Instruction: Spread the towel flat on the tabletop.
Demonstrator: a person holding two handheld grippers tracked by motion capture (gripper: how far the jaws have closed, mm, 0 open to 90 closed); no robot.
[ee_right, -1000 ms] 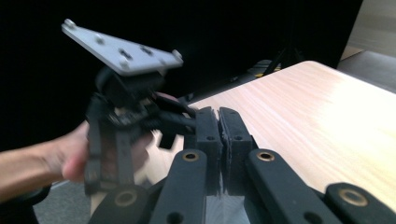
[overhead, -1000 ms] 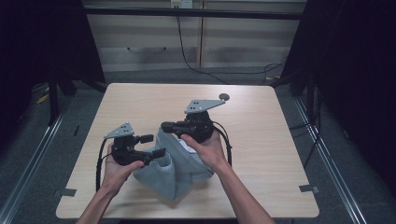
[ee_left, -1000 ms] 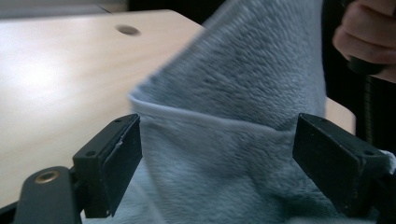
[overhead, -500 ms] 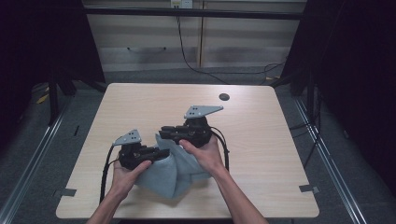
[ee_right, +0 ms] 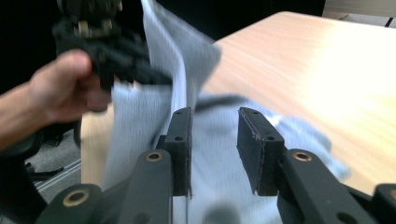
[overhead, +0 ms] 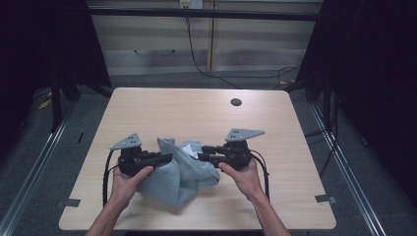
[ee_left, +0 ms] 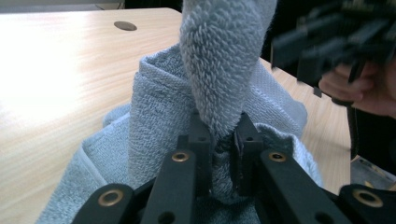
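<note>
Wooden table [overhead: 147, 113], crumpled grey towel [overhead: 179, 172]

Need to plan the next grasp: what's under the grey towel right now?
The grey towel lies bunched on the wooden table, one fold pinched in the left tool. Bare tabletop shows around it; whatever lies beneath the heap is covered.
</note>
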